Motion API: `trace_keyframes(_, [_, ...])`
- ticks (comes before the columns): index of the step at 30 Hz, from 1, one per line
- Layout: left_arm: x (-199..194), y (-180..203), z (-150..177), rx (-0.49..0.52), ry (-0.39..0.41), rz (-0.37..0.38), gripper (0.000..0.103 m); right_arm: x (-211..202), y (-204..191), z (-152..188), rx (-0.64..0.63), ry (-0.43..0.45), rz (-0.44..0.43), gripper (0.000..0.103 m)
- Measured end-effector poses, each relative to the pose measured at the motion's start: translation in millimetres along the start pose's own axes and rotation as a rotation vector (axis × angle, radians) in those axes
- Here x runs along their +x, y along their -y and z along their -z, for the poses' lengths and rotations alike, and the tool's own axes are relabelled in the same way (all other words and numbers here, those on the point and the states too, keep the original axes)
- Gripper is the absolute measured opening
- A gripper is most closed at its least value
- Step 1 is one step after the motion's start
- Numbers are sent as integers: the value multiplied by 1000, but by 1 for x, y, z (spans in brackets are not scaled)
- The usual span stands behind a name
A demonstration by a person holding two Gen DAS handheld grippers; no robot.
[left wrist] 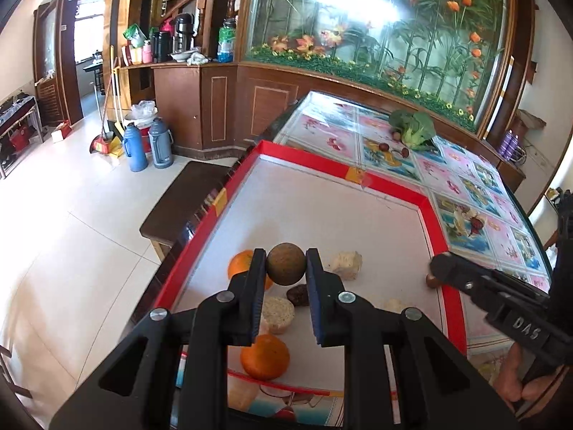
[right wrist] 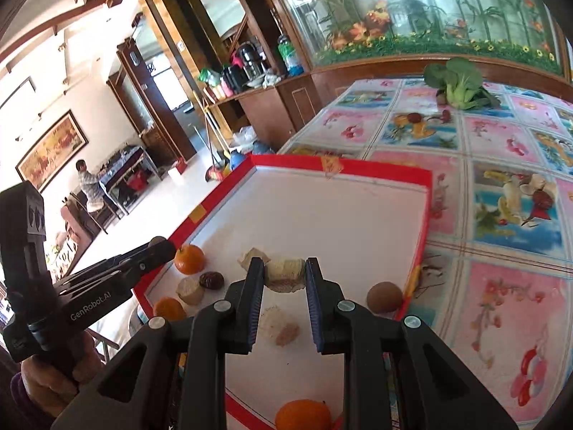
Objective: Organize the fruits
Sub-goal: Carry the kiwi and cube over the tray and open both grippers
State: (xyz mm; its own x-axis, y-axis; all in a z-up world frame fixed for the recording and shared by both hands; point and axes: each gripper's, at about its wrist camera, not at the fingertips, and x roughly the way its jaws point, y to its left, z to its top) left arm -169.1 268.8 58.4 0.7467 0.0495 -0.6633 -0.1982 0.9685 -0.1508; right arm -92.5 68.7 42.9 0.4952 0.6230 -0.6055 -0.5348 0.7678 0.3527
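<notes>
A red-rimmed white tray [left wrist: 343, 172] lies on the table and holds several fruits and food pieces. My left gripper [left wrist: 285, 264] is shut on a round brown fruit [left wrist: 285, 263] and holds it above the tray. Under it lie two oranges [left wrist: 264, 356], a dark dried fruit [left wrist: 298, 294] and a pale corn piece [left wrist: 277, 313]. My right gripper [right wrist: 285, 274] is shut on a pale corn piece [right wrist: 285, 274] above the tray [right wrist: 422, 215]. A second round brown fruit [right wrist: 384, 297] lies by the tray's right rim. An orange [right wrist: 189, 258] lies at the left rim.
A floral cloth covers the table [right wrist: 501, 179]. A green leafy vegetable [right wrist: 460, 84] and small dark fruits [right wrist: 414, 118] lie at the far end. A dark wooden bench [left wrist: 186, 197] stands left of the table. A cabinet with a glass panel [left wrist: 376, 36] is behind.
</notes>
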Motion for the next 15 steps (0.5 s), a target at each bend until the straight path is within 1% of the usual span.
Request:
trace_keyframes(4, [12, 6, 1, 17, -28, 2, 24, 15, -4, 4, -2, -68, 18, 22])
trace_keyframes(8, [25, 12, -7, 58, -46, -24, 24, 24, -5, 3, -8, -101, 37, 22])
trace_keyframes(13, [49, 14, -20, 80, -107, -62, 24, 37, -4, 0, 13, -162, 63, 22])
trace_keyframes(15, [55, 13, -22, 73, -128, -60, 24, 41, -3, 0, 20, -176, 74, 22])
